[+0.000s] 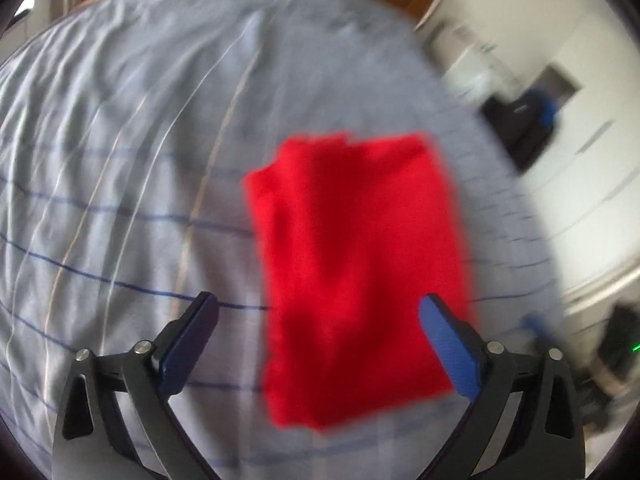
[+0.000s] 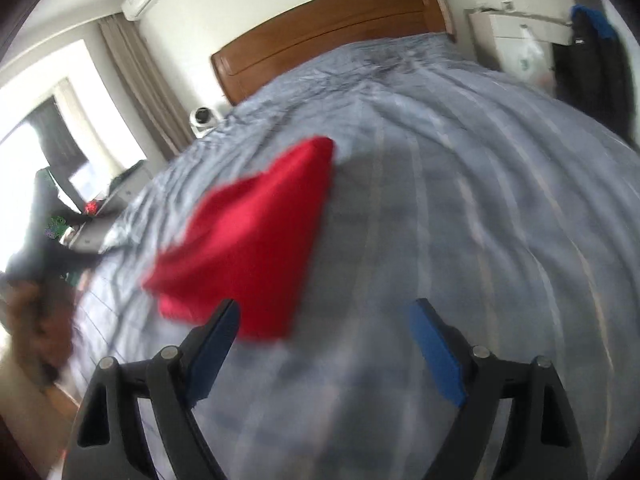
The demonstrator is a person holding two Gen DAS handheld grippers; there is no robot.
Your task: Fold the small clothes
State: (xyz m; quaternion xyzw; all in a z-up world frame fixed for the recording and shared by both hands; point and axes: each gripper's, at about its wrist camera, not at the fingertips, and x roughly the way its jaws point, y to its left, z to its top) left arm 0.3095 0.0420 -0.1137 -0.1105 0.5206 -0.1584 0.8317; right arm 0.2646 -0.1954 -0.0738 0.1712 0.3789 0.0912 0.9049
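Observation:
A red cloth [image 1: 352, 272] lies folded into a rough rectangle on the blue-grey striped bed cover [image 1: 132, 184]. My left gripper [image 1: 318, 312] is open and empty, held above the cloth's near end, with its right finger over the cloth's right edge. In the right wrist view the same red cloth [image 2: 256, 240] lies left of centre on the bed cover [image 2: 460, 208]. My right gripper [image 2: 324, 320] is open and empty, just right of the cloth's near corner. Both views are blurred by motion.
A wooden headboard [image 2: 332, 28] stands at the far end of the bed. A white cabinet [image 2: 516, 36] and dark hanging clothes [image 2: 588, 52] are at the right. A small white device [image 2: 202, 118], curtains and a window are at the left. The bed's right edge [image 1: 532, 216] drops off to the floor.

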